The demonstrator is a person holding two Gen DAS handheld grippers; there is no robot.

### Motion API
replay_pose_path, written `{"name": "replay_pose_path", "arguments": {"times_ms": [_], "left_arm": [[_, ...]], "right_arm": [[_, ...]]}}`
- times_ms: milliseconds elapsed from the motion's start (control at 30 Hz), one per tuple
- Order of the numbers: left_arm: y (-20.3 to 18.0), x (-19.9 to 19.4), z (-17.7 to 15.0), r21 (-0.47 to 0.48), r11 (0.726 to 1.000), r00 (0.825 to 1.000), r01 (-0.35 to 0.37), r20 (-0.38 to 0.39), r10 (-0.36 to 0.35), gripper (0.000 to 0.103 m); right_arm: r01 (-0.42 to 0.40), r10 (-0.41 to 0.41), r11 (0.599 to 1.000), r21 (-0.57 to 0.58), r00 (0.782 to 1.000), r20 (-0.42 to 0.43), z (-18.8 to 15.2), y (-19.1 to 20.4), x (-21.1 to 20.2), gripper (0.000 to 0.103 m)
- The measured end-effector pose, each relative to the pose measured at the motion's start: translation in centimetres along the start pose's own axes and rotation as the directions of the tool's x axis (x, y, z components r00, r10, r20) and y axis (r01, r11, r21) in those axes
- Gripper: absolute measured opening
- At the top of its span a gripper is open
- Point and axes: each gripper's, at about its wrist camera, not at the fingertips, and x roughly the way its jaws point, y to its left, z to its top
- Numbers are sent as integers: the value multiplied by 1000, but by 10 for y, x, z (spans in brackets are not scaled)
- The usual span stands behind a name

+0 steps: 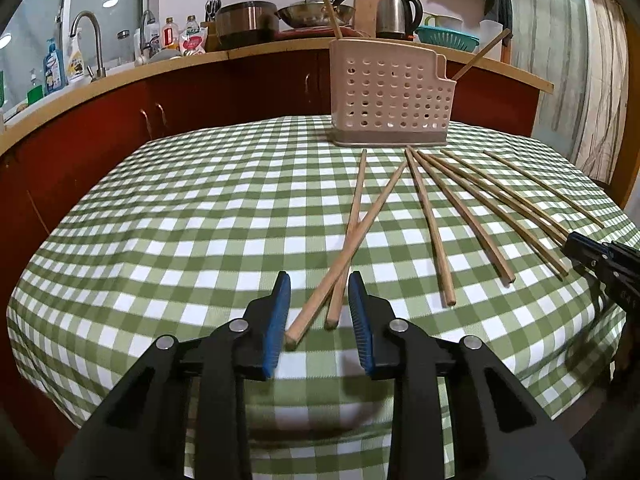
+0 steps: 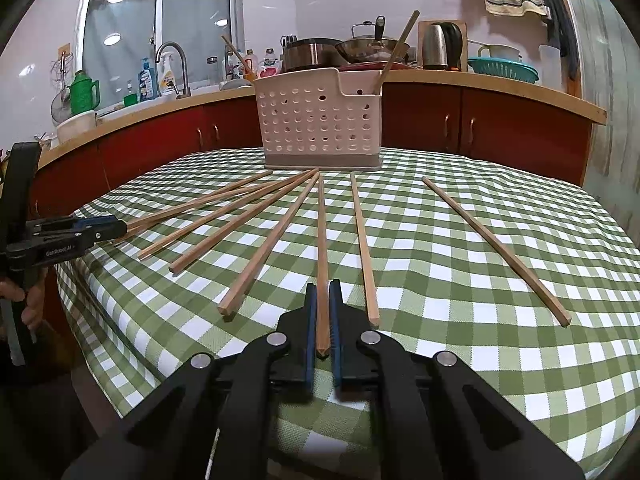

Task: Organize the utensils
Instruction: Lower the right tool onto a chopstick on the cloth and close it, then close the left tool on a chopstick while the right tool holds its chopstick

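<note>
1. Green-and-white checked cloth [image 2: 460,280] covers the tabletop, and a perforated beige plastic utensil holder [image 2: 318,120] stands upright near its far edge, roughly midway along it.
2. Two wooden chopsticks already stand in that holder: one [image 2: 398,46] leans out of its right compartment, the other [image 2: 238,56] pokes up behind its left end.
3. Your right gripper [image 2: 323,316] sits over the near edge with its blue-padded fingers [image 2: 311,320] nearly together, clenched on the thick near end of one long wooden chopstick [image 2: 321,240] that runs straight away toward the holder.
4. Whether that chopstick rests on the cloth or is lifted off it cannot be told.
5. Just right of it lies another chopstick [image 2: 364,248], and a lone one [image 2: 496,250] lies well apart toward the right edge.
6. To the left, further chopsticks fan out across the cloth [image 2: 272,244], their thin tips converging near the foot of the holder.
7. Your left gripper [image 1: 320,304] hovers at the near edge with its blue pads [image 1: 280,320] spread apart, released and holding nothing.
8. Between those pads lie the thick ends of two crossed chopsticks [image 1: 356,232]; the pads flank them without touching.
9. In the left wrist view, the holder [image 1: 390,96] stands at the far edge, and your right gripper shows at the right side of the tabletop.
</note>
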Motion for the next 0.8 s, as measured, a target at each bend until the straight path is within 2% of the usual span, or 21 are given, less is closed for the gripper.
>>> {"name": "replay_pose_path", "arguments": {"times_ms": [100,267,533,800], "left_arm": [[2,0,-2,-5,1000,1000,0,-4,0,23],[2,1,-4,-1,1000,1000,9,-8,-9,19],[-11,-7,-2,56,998,999,27,25,-28,7],[-18,-16,6,81,997,997,11,75,-17,6]], "right_arm": [[0,0,1000,-2,1000,-2,0,0,0,7],[0,0,1000,-2,1000,-2,0,0,0,7],[0,0,1000,-3,1000,-2,0,1,0,7],[5,-5,1000,-4,1000,9,2,1,-2,7]]}}
